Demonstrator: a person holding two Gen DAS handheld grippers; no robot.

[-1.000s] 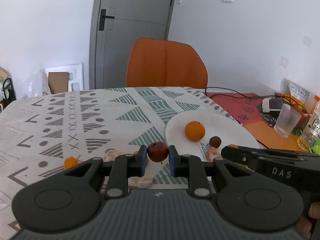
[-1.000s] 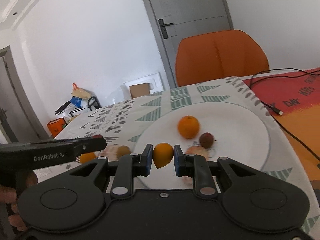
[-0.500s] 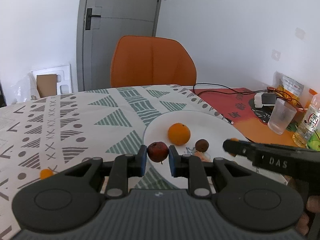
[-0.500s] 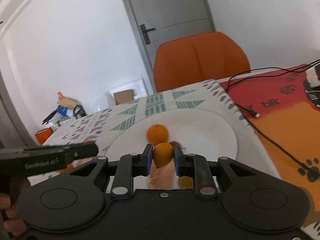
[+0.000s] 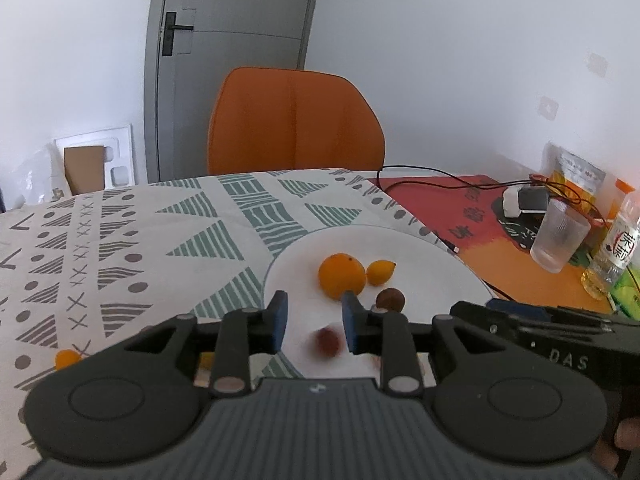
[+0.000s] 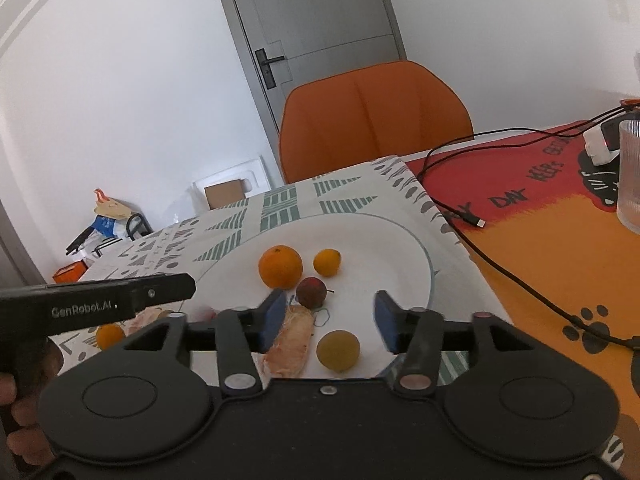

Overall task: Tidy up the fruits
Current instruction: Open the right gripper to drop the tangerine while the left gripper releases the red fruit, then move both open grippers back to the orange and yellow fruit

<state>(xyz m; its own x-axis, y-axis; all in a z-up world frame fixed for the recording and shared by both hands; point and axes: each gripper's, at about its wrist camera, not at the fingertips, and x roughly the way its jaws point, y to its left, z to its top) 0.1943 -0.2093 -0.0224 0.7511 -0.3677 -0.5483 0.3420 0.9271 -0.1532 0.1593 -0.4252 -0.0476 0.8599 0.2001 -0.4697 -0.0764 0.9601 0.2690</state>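
A white plate (image 5: 420, 248) (image 6: 384, 236) holds an orange (image 5: 341, 275) (image 6: 280, 266), a small yellow-orange fruit (image 5: 381, 272) (image 6: 327, 262) and a brown fruit (image 5: 390, 299) (image 6: 311, 292). My left gripper (image 5: 313, 322) is open above the plate's near edge; a dark red fruit (image 5: 327, 342) shows blurred just below it. My right gripper (image 6: 327, 320) is open and empty over the plate's front, above a pale peeled piece (image 6: 290, 340) and a yellow-green fruit (image 6: 338, 350).
A small orange fruit (image 5: 67, 359) (image 6: 110, 336) lies on the patterned tablecloth left of the plate. An orange chair (image 5: 294, 120) stands behind the table. A glass (image 5: 560, 236), a bottle (image 5: 612, 252) and cables (image 6: 500, 264) sit on the red-orange mat at right.
Both grippers have opened. The left let go of the dark red fruit, which is dropping. The right released the small yellow-orange fruit, which now lies beside the orange.
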